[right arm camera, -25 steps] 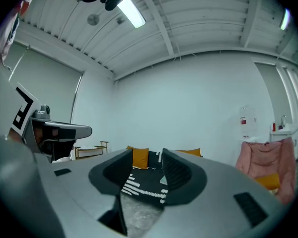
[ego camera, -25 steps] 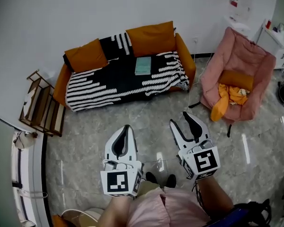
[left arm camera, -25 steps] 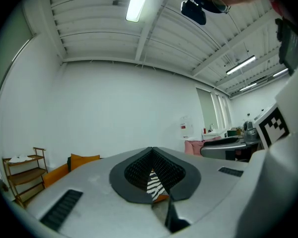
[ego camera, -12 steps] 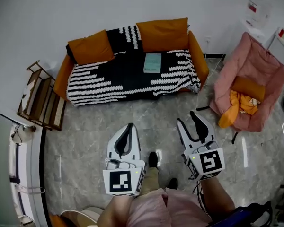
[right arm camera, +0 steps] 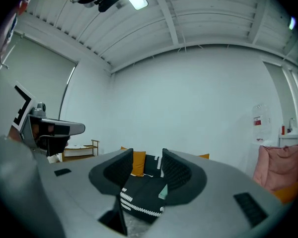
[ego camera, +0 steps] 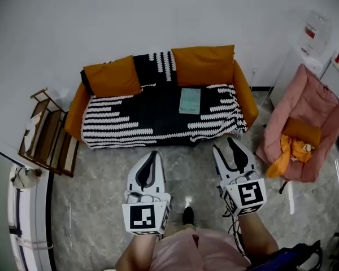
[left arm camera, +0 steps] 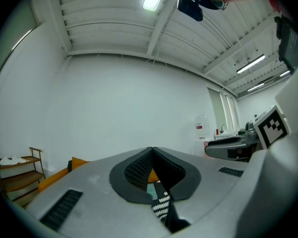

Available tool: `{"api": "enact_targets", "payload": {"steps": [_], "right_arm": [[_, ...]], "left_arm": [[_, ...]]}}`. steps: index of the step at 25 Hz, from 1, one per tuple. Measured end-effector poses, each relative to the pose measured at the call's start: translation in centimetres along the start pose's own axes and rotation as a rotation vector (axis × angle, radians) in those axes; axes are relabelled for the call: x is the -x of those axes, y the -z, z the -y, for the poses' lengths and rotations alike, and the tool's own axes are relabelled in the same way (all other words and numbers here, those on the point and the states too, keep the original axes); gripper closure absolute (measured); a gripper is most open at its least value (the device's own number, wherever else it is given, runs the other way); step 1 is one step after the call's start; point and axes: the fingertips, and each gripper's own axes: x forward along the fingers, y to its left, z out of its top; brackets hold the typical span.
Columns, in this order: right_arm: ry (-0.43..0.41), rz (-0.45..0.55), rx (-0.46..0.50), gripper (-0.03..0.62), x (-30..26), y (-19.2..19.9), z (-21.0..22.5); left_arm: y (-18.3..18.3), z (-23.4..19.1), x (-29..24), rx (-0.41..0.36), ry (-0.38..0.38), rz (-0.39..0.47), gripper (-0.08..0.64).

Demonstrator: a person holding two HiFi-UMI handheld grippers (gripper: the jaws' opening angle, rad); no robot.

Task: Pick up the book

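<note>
A pale teal book [ego camera: 189,101] lies flat on the black-and-white striped blanket [ego camera: 158,114] that covers the orange sofa [ego camera: 244,95], right of its middle. Both grippers are held over the floor in front of the sofa, well short of the book. My left gripper [ego camera: 152,153] is shut with nothing in it, its tips meeting [left arm camera: 152,148]. My right gripper [ego camera: 224,144] stands open and empty, and between its jaws [right arm camera: 145,153] I see the sofa and a sliver of the book [right arm camera: 162,192].
Two orange cushions [ego camera: 112,76] lean on the sofa back. A wooden shelf rack [ego camera: 48,134] stands left of the sofa. A pink armchair [ego camera: 308,129] with orange cloth stands at the right. The person's foot [ego camera: 187,214] shows on the marble floor [ego camera: 101,196].
The person has walked toward the sofa, which now sits lower and nearer in the head view. The book has come closer to the grippers. Neither gripper's jaws have changed.
</note>
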Motion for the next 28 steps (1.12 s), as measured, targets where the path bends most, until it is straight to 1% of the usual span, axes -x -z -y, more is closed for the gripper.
{"api": "enact_targets", "payload": {"steps": [3,6,15,18,22,28], "right_arm": [[0.019,0.015,0.01,0.408,-2.2,-1.3,0.1],[0.031,0.018,0.021,0.41,-3.6,-1.5,0.6],[0.08,-0.014,0.002,0.413,-7.7,0.1,4.0],[0.094,-0.02,-0.011,0.413,-9.7,0.9,6.0],[0.102,-0.03,-0.031,0.414,-13.2,1.9,9.8],[0.09,-0.055,-0.07,0.414,-20.0,2.7,16.2]], "left_arm": [[-0.5,-1.5,-1.9,-0.001,0.018,0.006,0.548],[-0.1,-2.0,-3.7,0.005,0.034,0.003,0.548],[2.7,-1.6,-9.8,0.015,0.101,-0.053,0.548],[3.6,-1.3,-12.9,0.009,0.123,-0.07,0.549],[4.7,-0.6,-18.2,-0.002,0.14,-0.095,0.549],[5.0,0.2,-27.4,-0.015,0.139,-0.128,0.549]]}}
